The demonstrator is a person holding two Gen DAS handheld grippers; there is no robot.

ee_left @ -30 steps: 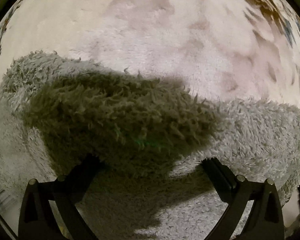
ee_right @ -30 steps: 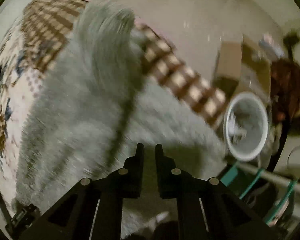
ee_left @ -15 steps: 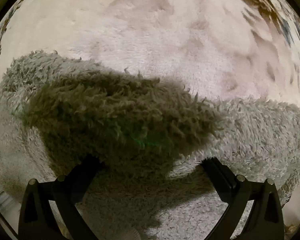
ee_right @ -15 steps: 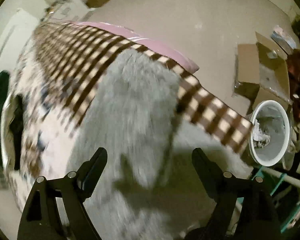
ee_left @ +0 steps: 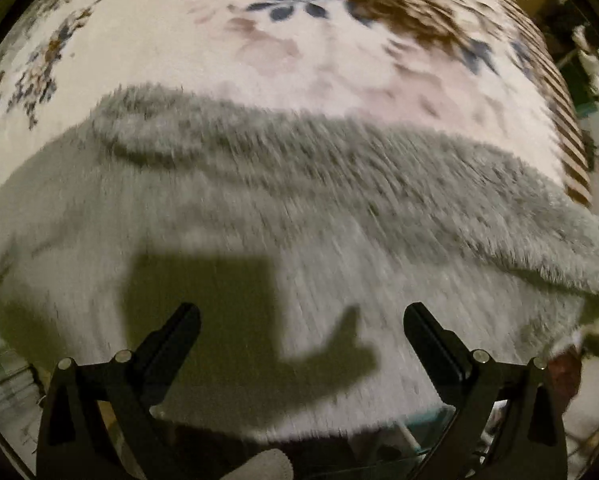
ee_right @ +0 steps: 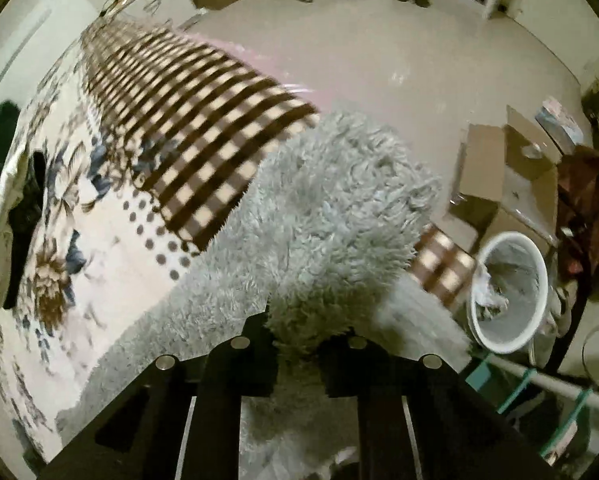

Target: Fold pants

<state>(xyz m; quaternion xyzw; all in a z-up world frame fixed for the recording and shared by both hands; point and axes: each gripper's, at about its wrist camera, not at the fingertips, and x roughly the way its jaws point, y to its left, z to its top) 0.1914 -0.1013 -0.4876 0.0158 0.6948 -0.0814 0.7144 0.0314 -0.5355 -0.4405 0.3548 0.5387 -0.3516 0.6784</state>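
The left gripper (ee_left: 301,316) is hovering with its 2 fingers spread wide above the fluffy grey pants (ee_left: 339,208), which are lying across the floral bedspread (ee_left: 179,28). The right gripper (ee_right: 299,336) is pinching a raised bunch of the pants (ee_right: 331,216). Beyond, a white bin (ee_right: 511,284) is standing on the floor (ee_right: 399,40).
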